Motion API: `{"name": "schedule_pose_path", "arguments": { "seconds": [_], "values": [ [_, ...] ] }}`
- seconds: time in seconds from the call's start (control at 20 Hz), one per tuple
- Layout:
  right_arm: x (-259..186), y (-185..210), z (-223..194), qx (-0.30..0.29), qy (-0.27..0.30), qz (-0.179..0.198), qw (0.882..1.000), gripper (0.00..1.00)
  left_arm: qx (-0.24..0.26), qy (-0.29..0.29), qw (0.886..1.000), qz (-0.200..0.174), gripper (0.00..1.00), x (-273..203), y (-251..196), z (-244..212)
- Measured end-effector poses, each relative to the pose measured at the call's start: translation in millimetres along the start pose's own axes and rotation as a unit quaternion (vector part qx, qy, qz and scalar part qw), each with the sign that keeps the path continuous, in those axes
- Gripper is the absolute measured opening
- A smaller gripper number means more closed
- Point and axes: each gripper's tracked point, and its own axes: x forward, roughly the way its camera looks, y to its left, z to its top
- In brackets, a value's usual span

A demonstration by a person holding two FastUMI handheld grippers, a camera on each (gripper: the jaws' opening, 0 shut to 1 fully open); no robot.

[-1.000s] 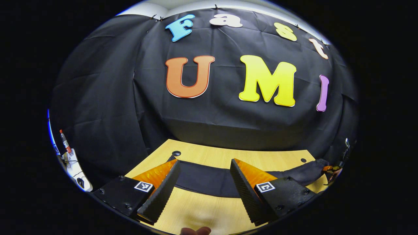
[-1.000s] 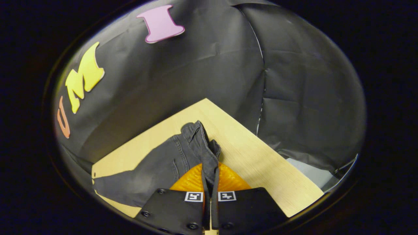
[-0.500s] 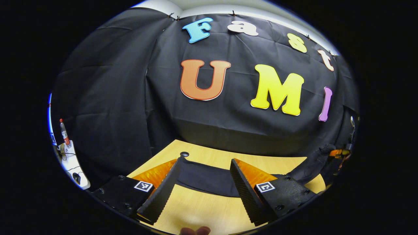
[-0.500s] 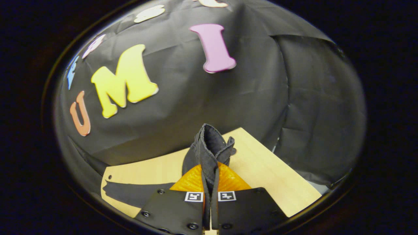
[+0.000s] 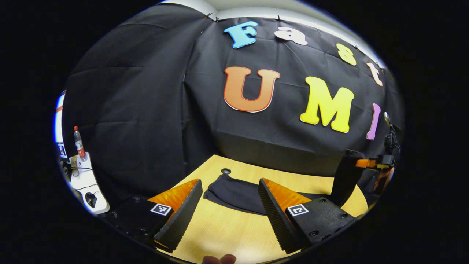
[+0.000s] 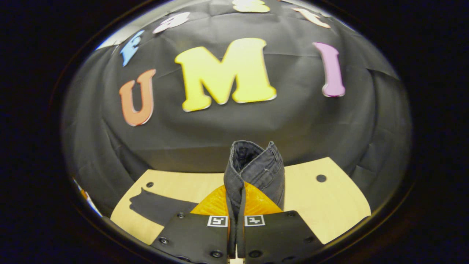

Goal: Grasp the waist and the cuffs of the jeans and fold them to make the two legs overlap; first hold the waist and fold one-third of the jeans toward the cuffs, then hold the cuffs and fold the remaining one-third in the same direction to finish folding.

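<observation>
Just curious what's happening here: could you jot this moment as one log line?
right gripper: shut on jeans, waist end lifted | left gripper: open above table | jeans' far end flat on table

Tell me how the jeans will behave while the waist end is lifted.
Probably floppy: the jeans bunch above the shut right gripper, and the far leg lies limp on the table. Likely heavyish, since the cloth hangs down thick. The grip looks secure; slipping seems unlikely. The left gripper is open above the table.
</observation>
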Motion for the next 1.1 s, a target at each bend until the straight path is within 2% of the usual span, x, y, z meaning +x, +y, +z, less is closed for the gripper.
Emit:
{"name": "schedule_pose_path", "arguments": {
  "seconds": [0.15, 0.35, 0.4, 0.55, 0.7, 0.9, 1.0, 1.05, 1.1],
  "values": [
    [28.6, 57.1, -46.5, -0.023, 0.035, 0.019, 0.999, 0.02, 0.005, -0.010, 1.000, 0.012, 0.99, -0.9, 20.2, 4.5],
    [69.0, 102.7, -122.6, -0.085, 0.090, 0.027, 0.992, 0.02, 0.012, -0.016, 0.999, 0.026, 0.99, -5.5, 45.6, 8.5],
    [77.4, 108.7, -140.6, -0.101, 0.105, 0.027, 0.989, 0.00, 0.012, -0.016, 0.999, 0.031, 0.98, -6.7, 51.4, 7.7],
    [99.8, 119.7, -181.6, -0.142, 0.139, 0.022, 0.980, 0.02, 0.004, -0.008, 0.999, 0.043, 0.98, -11.1, 67.0, 3.3],
    [109.7, 120.3, -202.6, -0.173, 0.156, 0.017, 0.972, 0.00, 0.001, -0.003, 0.999, 0.047, 0.98, -13.5, 73.4, -0.3],
    [111.0, 128.7, -213.5, -0.184, 0.165, 0.035, 0.968, 0.12, -0.003, -0.001, 0.999, 0.047, 0.98, -14.8, 81.6, -4.1],
    [107.8, 135.7, -212.3, -0.167, 0.170, 0.057, 0.969, 0.23, -0.006, 0.005, 0.999, 0.042, 0.99, -12.6, 80.5, -7.7],
    [105.3, 139.4, -210.9, -0.157, 0.168, 0.065, 0.971, 0.33, -0.004, 0.006, 0.999, 0.041, 0.99, -12.4, 80.0, -7.7],
    [101.0, 143.1, -206.0, -0.151, 0.163, 0.076, 0.972, 0.36, -0.004, 0.007, 0.999, 0.038, 0.98, -11.7, 80.1, -8.9]
  ]
}}
